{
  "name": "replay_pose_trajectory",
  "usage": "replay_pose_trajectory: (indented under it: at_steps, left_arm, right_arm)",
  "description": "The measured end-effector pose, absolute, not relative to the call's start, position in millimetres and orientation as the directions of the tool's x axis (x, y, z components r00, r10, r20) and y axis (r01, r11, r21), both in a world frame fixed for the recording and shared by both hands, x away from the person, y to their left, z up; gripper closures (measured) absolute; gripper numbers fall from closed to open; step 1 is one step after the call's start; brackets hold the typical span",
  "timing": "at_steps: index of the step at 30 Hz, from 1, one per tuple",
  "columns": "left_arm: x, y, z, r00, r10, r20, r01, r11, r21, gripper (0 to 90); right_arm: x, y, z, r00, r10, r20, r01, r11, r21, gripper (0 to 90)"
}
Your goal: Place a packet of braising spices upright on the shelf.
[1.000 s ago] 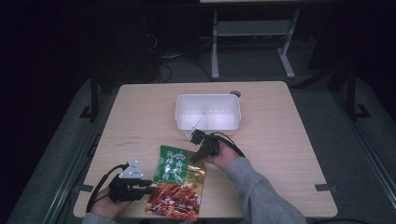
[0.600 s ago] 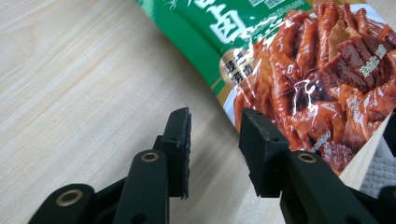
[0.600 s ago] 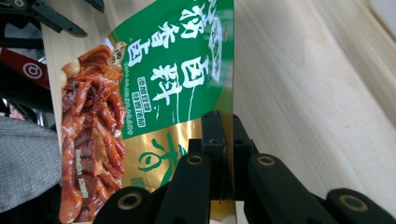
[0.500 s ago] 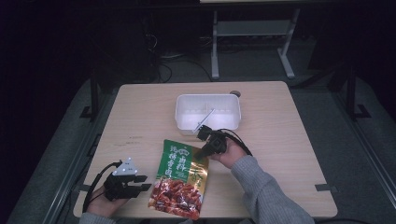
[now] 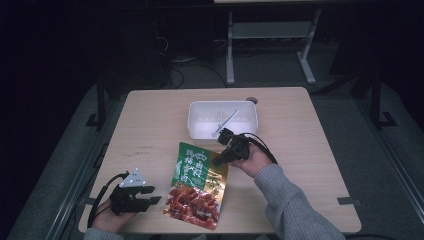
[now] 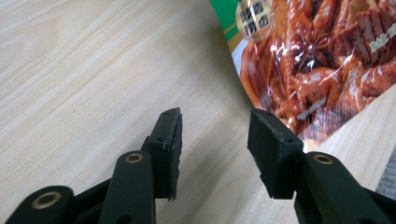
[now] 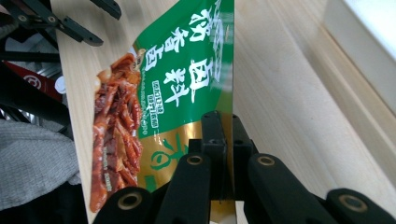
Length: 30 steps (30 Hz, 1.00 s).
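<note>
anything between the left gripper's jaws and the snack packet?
Nothing. In the left gripper view, bare tabletop lies between the open left gripper and the snack packet; the high view shows that gap too.

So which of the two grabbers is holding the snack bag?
The right gripper: its jaws are shut on the snack bag's edge. The left gripper sits open beside the bag, touching nothing.

Glossy snack pouch (image 5: 196, 186) — green top with white characters, gold band, red braised-meat picture below, lying lengthwise near the bench's (image 5: 150, 120) front edge, its right edge lifted and pinched by the right gripper (image 5: 218, 159) — white tray (image 5: 223, 119) just behind.
</note>
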<state>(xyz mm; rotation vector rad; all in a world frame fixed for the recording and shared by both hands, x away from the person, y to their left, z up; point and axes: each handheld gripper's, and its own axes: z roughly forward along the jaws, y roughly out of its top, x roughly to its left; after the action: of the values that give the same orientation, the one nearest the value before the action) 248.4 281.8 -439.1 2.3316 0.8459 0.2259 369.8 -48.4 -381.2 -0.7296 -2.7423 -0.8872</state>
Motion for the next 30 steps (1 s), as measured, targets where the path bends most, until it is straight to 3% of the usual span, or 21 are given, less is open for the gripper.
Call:
replay_pose_trajectory:
  at_steps: [16,30]
  left_arm:
    - [251,284,-441,0.762,0.646,-0.043,0.526,-0.579,0.623,46.1]
    - [251,284,-442,0.751,0.658,-0.050,0.536,-0.564,0.628,44.4]
  right_arm:
    - [365,-67,-348,-0.870,0.415,0.265,0.490,0.677,0.549,89.5]
    - [361,-71,-320,-0.886,0.402,0.230,0.456,0.673,0.582,89.5]
